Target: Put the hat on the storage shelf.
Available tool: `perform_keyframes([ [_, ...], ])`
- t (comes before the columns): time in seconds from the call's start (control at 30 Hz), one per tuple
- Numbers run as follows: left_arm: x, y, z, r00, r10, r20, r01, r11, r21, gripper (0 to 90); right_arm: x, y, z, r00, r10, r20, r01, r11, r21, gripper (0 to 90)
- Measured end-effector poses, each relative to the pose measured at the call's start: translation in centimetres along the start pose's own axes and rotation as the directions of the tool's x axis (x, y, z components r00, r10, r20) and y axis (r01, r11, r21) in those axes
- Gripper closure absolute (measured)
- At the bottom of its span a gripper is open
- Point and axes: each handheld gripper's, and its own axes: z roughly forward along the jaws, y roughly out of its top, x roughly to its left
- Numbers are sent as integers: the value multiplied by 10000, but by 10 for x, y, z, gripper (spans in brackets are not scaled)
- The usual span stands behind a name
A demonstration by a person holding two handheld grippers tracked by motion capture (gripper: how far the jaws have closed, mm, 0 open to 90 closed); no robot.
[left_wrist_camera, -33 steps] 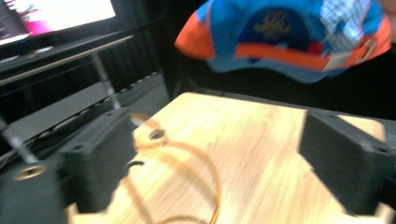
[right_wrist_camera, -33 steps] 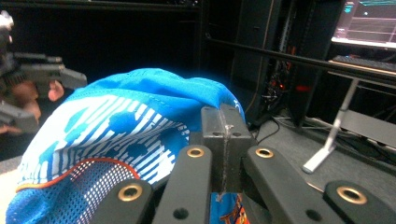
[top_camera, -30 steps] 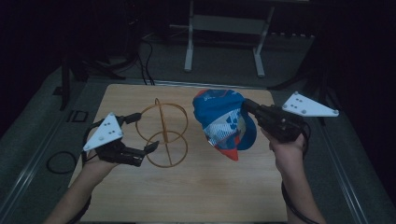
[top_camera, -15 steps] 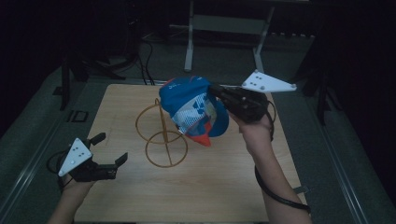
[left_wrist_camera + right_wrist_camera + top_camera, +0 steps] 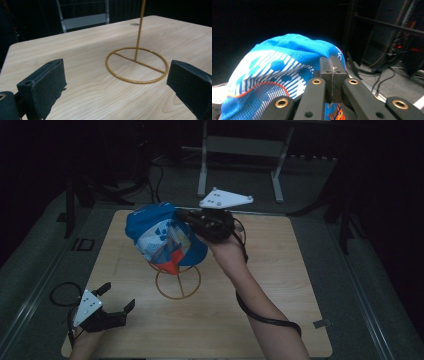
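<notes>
Above the wire stand [image 5: 177, 281], right gripper [image 5: 192, 220] clamps the blue cap [image 5: 162, 237] by its edge, crown hanging just over the stand's hidden top; drop is straight down. Left gripper [image 5: 116, 302] sits low at table's near-left corner, jaws apart, empty, well clear of the stand.

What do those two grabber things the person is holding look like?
Both are black tools with two flat, blocky black jaws. The right gripper and the left gripper each carry a pale grey three-cornered plate on top, dotted with small holes. The right one's jaw arms have brass-coloured rivets. A black cable trails from each. The person's forearms are bare, with no sleeves.
</notes>
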Motion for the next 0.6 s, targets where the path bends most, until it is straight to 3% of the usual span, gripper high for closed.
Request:
perform_keyframes([
  [0.3, 4, -8, -1, 9994, -349, -72, 349, 9994, 18, 25, 11, -11, 39, 9983, -11, -590, 62, 9962, 866, 900],
  [0.6, 3, -11, 1, 9995, -310, -14, 310, 9995, 92, 25, 10, -26, 50, 9978, 95, -662, -7, 9913, 1320, 900],
])
